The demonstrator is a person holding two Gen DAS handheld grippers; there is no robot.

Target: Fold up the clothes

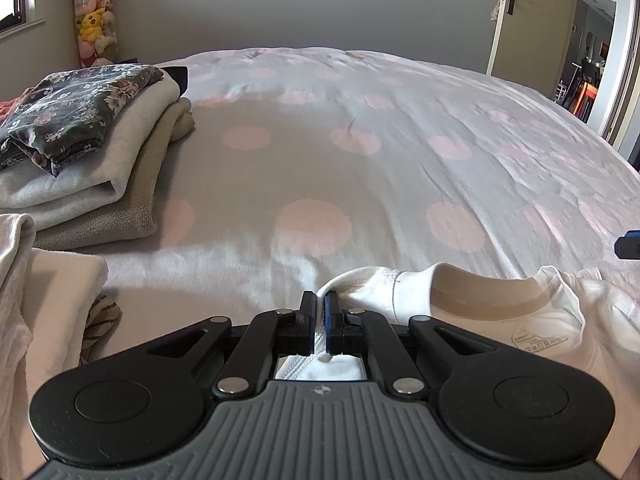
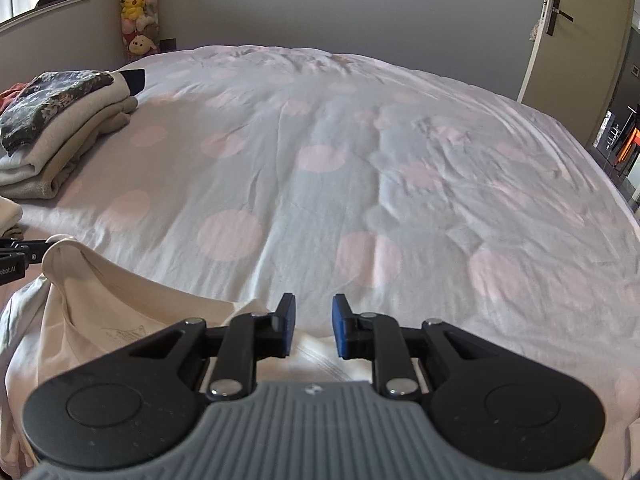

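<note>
A cream T-shirt [image 1: 496, 320] lies at the near edge of the bed, collar facing up with a small printed label inside. My left gripper [image 1: 320, 308] is shut on the shirt's shoulder edge; white fabric bunches between its pads. In the right wrist view the same T-shirt [image 2: 120, 320] spreads left and under the tool. My right gripper [image 2: 313, 320] stands open just above the shirt's far edge, with nothing pinched between its blue pads. The tip of the right gripper [image 1: 630, 244] shows at the left wrist view's right edge, and the left gripper [image 2: 16, 258] at the right wrist view's left edge.
A stack of folded clothes [image 1: 80, 152] with a dark floral piece on top sits at the bed's left side. More pale garments [image 1: 36, 300] lie near left. The polka-dot bedspread [image 2: 360, 168] stretches ahead. A door [image 2: 560, 32] stands open at the right; plush toys [image 2: 138, 8] hang in the corner.
</note>
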